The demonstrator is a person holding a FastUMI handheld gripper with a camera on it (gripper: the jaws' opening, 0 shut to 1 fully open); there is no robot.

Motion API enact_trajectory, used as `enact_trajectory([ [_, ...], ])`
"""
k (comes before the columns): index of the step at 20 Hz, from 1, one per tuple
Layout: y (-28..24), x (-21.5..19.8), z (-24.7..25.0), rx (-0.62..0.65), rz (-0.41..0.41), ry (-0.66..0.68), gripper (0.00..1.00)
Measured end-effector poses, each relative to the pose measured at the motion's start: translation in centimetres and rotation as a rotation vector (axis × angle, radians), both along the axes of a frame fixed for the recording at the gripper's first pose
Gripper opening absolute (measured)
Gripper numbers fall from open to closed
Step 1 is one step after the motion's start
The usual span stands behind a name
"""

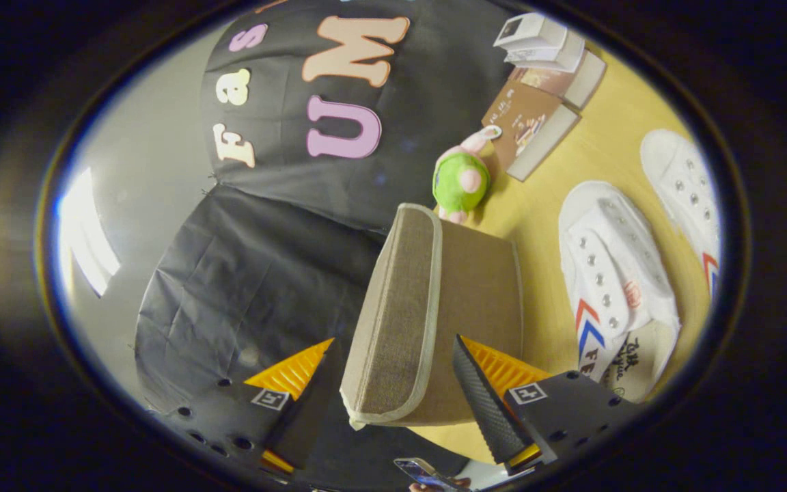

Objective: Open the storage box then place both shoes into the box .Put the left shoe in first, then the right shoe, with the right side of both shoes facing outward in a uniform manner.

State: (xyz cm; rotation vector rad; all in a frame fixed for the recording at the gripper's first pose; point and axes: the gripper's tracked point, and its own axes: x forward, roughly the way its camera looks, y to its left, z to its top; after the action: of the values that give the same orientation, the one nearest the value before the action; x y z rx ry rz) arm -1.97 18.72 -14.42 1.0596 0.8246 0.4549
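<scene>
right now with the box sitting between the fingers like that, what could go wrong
The gripper looks open, its fingers astride the storage box lid edge without clearly pressing it, so closing may slip off the fabric. Tugging the lid could drag the light box across the table into the plush toy or nearer shoe.

One storage box is sitting between the two fingers of the single gripper, which are standing apart on either side of its lid edge without clearly pressing on it. Two white canvas shoes are lying on the worktop: one shoe near the box, the other shoe beyond it. One green and pink plush toy is standing by four books, stacked and leaning together.
</scene>
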Motion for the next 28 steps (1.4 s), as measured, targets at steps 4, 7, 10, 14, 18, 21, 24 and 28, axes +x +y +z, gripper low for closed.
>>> enact_trajectory([
  [4, 2.2, -1.3, -0.4, 0.116, 0.068, 0.084, 0.99],
  [7, 1.8, -1.1, 0.4, 0.176, 0.062, 0.098, 0.97],
  [10, 1.4, -0.6, 0.4, 0.241, 0.031, 0.126, 0.82],
  [14, 1.1, -0.4, 0.7, 0.275, 0.029, 0.124, 0.72],
  [18, 1.0, -0.3, 3.2, 0.345, 0.026, 0.077, 0.72],
  [21, 0.1, -0.2, 4.0, 0.335, 0.0, 0.03, 0.72],
  [24, 0.2, 0.3, 3.0, 0.323, -0.009, 0.051, 0.18],
  [28, -1.6, -0.6, 4.7, 0.368, 0.006, 0.023, 0.16],
])
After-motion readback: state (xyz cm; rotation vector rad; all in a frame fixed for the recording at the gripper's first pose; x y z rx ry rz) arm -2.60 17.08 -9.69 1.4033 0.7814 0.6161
